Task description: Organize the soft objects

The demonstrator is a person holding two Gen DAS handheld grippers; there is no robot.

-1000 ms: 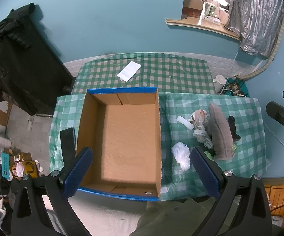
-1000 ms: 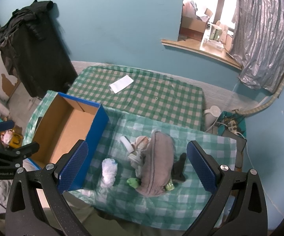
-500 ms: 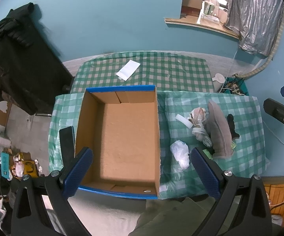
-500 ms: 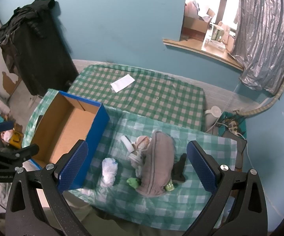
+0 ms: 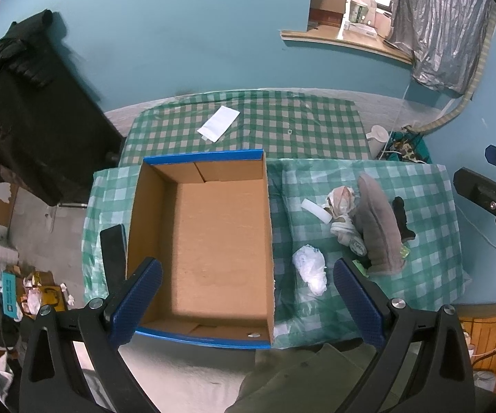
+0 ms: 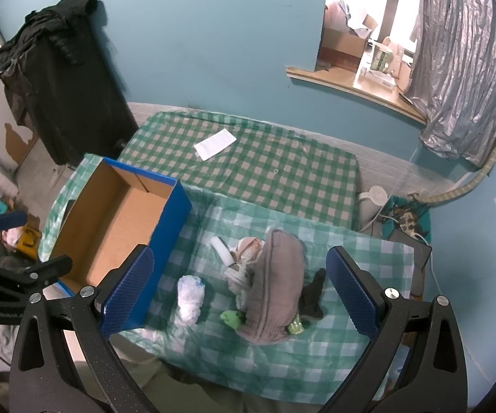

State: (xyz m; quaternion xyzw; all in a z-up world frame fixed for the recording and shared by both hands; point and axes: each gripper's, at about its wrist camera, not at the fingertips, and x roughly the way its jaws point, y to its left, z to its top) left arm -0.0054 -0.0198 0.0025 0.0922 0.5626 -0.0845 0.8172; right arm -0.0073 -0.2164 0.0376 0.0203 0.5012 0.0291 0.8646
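An empty cardboard box [image 5: 213, 241] [image 6: 110, 227] with blue outer walls stands on the checked table at the left. To its right lies a pile of soft things: a grey knitted cloth [image 5: 378, 227] [image 6: 275, 289], a crumpled white plastic bag [image 5: 311, 266] [image 6: 190, 296], a rolled pale cloth [image 5: 342, 199] [image 6: 248, 249], a black sock [image 5: 402, 220] [image 6: 311, 296] and small green pieces [image 6: 230, 318]. My left gripper [image 5: 248, 303] hangs open high above the box's near edge. My right gripper [image 6: 239, 289] hangs open high above the pile. Both hold nothing.
A white roll [image 5: 315, 209] [image 6: 223, 249] lies beside the pile. A white paper [image 5: 218, 124] [image 6: 213, 144] sits on the far table. A black phone [image 5: 112, 251] lies left of the box. Dark clothes [image 5: 24, 103] drape over furniture at the left. A kettle [image 5: 377, 136] stands on the floor.
Both grippers drifted slightly higher and back; the table and objects sit a little lower in view. Nothing on the table moved.
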